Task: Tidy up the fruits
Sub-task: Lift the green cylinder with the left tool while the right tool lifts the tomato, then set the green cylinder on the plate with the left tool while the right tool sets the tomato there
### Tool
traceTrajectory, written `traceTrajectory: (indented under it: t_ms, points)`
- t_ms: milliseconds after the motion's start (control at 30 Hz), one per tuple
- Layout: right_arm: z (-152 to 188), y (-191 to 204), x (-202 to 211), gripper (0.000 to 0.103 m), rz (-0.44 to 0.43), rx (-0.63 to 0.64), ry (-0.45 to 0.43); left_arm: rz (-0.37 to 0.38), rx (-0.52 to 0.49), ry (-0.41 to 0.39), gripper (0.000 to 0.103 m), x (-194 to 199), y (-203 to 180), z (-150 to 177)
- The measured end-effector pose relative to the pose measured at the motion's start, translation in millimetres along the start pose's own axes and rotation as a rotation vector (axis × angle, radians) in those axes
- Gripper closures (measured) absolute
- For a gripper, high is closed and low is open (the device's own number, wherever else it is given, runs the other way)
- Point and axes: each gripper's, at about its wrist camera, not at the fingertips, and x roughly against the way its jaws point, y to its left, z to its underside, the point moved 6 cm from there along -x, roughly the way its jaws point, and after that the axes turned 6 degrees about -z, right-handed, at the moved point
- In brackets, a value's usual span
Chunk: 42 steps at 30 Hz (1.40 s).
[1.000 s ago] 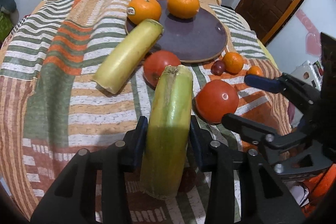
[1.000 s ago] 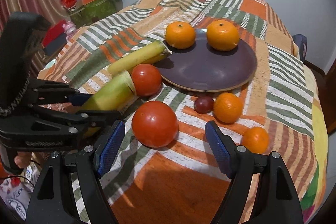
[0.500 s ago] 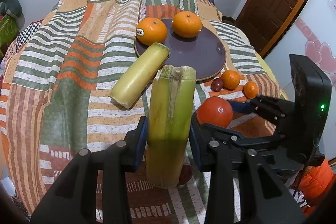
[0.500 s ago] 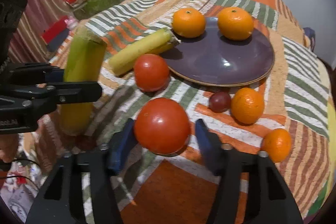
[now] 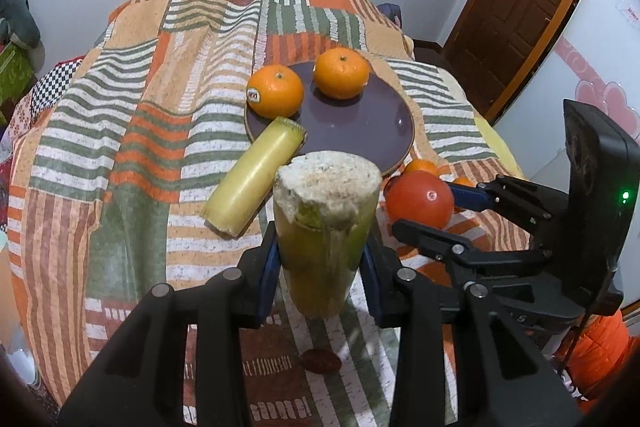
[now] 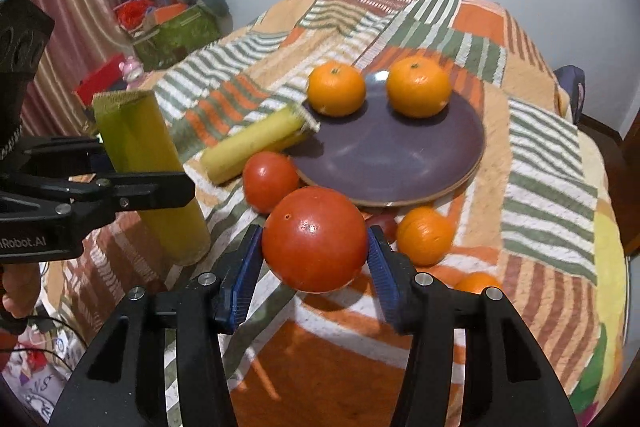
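Gripping a thick green-yellow cut stalk [image 5: 326, 227], the left gripper [image 5: 320, 263] holds it nearly upright between narrow-set blue pads, cut end toward the camera; a second ago the same piece leaned forward just over the cloth, and it now stands higher, with its lower end well clear of the bedspread [image 5: 120, 155]. The right gripper [image 6: 316, 259], a second ago spread wide around a large red tomato [image 6: 315, 239] that sat on the cloth, has since closed on it; the pads press both flanks, and a shadow beneath suggests the fruit is just off the cloth. Beyond the tongs: a second tomato [image 6: 270, 181] rests on the cloth against the near rim of the purple plate [image 6: 392, 151]; a second cut stalk [image 6: 256, 147] lies with one end touching that rim. Two oranges [image 6: 337, 89] sit on the far half of the plate, apart from each other. On the cloth near the plate's front edge: a small orange [image 6: 425, 235], a dark plum-like fruit mostly hidden behind the held tomato, and another small orange [image 6: 478, 283] further out. Judgement: both hands are now loaded, so pickup is done for these two items; placing comes next, probably on the plate's bare near half.
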Motion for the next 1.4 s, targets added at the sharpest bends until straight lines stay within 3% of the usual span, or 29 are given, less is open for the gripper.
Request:
traceTrajectory:
  t_ms: [600, 1067, 1400]
  points:
    - [-39.7, -51.5, 29.1, 0.055, 0.097, -0.027, -0.125, 0.014, -0.035, -0.061, 0.067, -5.7, -22.6, -50.0]
    - [-57.8, -78.5, 14.3, 0.055, 0.127, -0.004, -0.131, 0.011, -0.048, -0.014, 0.067, -54.7, -28.3, -78.8]
    - [-63.8, -94.5, -5.1, 0.055, 0.142, 0.018, -0.098, 0.019, -0.023, 0.063, 0.067, -97.6, -18.5, -88.4]
